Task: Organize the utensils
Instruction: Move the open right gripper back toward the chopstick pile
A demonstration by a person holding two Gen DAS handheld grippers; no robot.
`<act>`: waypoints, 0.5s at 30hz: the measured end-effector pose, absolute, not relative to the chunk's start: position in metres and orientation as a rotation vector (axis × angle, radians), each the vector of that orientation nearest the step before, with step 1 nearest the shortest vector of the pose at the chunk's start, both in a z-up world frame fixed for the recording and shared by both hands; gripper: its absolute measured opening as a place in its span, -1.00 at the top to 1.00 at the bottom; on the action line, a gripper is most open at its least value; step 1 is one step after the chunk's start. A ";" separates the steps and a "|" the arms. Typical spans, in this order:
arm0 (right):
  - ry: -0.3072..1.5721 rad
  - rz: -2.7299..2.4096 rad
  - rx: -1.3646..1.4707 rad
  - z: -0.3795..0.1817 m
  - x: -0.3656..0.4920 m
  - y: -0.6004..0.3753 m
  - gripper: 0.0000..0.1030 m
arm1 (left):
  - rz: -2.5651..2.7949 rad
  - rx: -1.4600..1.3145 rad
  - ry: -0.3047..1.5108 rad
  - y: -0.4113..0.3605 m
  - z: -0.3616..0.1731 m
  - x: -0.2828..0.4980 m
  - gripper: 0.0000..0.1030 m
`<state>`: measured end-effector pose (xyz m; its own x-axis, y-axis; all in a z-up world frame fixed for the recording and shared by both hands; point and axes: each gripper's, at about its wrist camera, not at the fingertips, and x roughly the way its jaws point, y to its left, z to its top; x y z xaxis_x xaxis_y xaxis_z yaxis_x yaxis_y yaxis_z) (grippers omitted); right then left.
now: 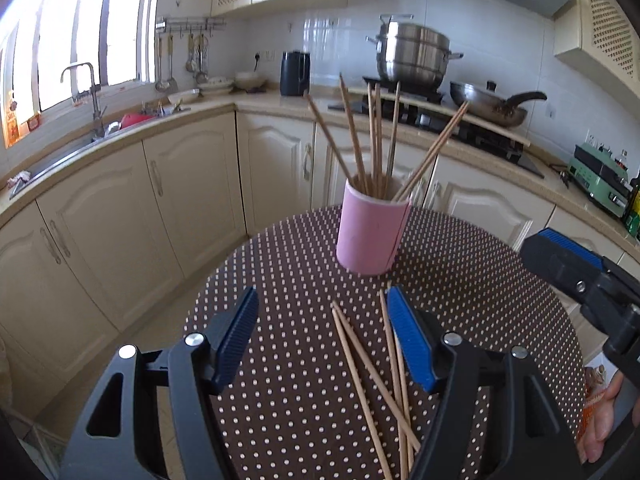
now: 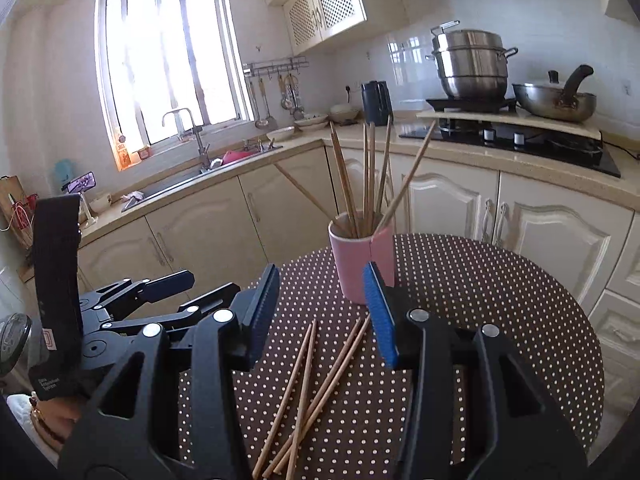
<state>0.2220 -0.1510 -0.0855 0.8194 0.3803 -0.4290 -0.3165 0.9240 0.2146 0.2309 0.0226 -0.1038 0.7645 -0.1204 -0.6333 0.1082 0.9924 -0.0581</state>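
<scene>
I think I am a bit more than half done. Some chopsticks already stand in the pink cup (image 1: 370, 232), and some still lie flat on the dotted counter (image 1: 280, 264).

The pink cup sits in the middle of the left wrist picture, near the far edge of the counter. I count about six standing chopsticks (image 1: 352, 132) in it. They lean out in different ways, like a fan. Two or three are very close together, so my count could be off by one.

The loose chopsticks (image 1: 360, 372) are in the lower middle of both pictures, just in front of the cup. I count four. They cross over each other in a small messy pile. Their near ends run under my grippers, so one more could hide there.

My left gripper (image 1: 322, 334) is open wide and holds nothing. It hangs over the loose chopsticks, which show in the gap between its blue pads (image 1: 408, 340).

My right gripper (image 2: 322, 320) is open wide too, and it is empty. It is also above the pile.

What is left: pick up the four loose chopsticks and drop them into the cup.
</scene>
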 end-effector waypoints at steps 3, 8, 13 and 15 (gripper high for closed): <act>0.568 0.366 0.144 -0.105 0.229 -0.153 0.15 | -0.111 -0.019 0.808 0.027 -0.132 0.243 -0.28; 0.683 0.352 0.152 -0.136 0.240 -0.153 0.15 | -0.148 -0.066 0.936 0.031 -0.167 0.255 -0.27; 0.798 0.350 0.175 -0.161 0.254 -0.155 0.15 | -0.174 -0.032 1.016 0.022 -0.188 0.262 0.06; 0.830 0.348 0.178 -0.167 0.259 -0.155 0.15 | -0.178 -0.028 1.032 0.019 -0.193 0.264 0.15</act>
<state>0.2590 -0.1552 -0.1672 0.6225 0.3703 -0.6895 -0.2328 0.9287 0.2885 0.2640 0.0195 -0.1929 0.4999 -0.1606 -0.8511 0.1338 0.9852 -0.1073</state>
